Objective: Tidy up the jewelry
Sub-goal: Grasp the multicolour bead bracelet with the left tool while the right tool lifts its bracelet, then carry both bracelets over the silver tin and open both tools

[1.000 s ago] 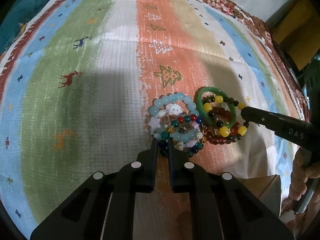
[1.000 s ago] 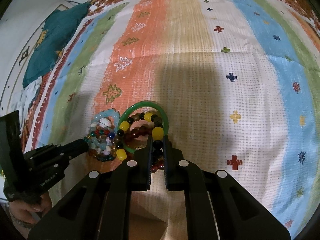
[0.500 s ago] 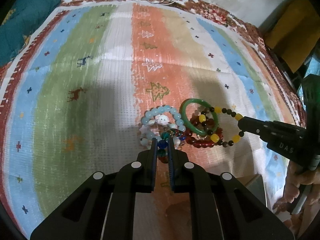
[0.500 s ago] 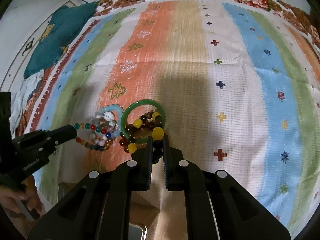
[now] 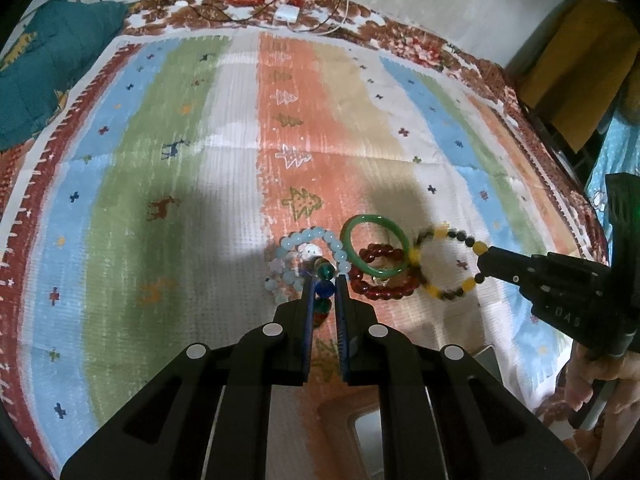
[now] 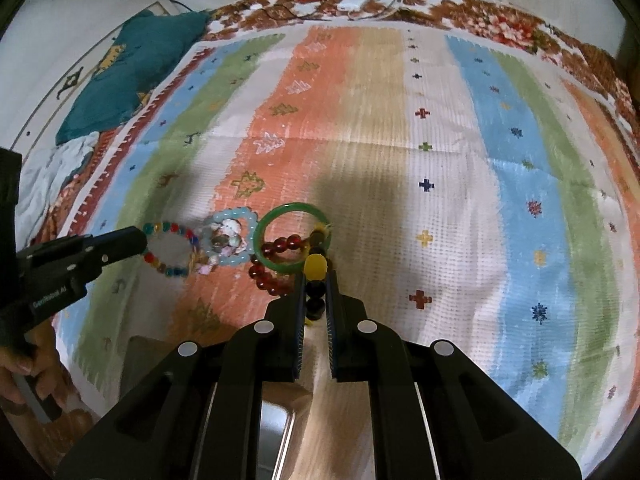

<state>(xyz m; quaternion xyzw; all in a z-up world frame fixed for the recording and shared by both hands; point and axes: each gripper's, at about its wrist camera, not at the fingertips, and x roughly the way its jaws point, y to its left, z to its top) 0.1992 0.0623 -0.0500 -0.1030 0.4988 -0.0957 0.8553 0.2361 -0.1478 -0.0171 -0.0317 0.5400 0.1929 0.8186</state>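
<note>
Step in hand, separating bracelets: my left tongs [image 5: 323, 282] pinched the multicolour bead bracelet [image 6: 170, 248], my right tongs [image 6: 316, 280] the yellow-and-dark bead bracelet [image 5: 448, 266], both above the striped blanket [image 5: 224, 184]; next, each likely needed stowing apart.

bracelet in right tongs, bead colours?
Yellow and dark brown-black beads; clearest in the left wrist view.

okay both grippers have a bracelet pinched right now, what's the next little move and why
Probably keep drawing both grippers back toward the box below them. The left gripper pinches the multicolored bead bracelet, already pulled clear of the pale blue bracelet. The right gripper pinches the yellow-and-dark bead bracelet, whose far end still overlaps the green bangle, so ease that one out slowly.
</note>
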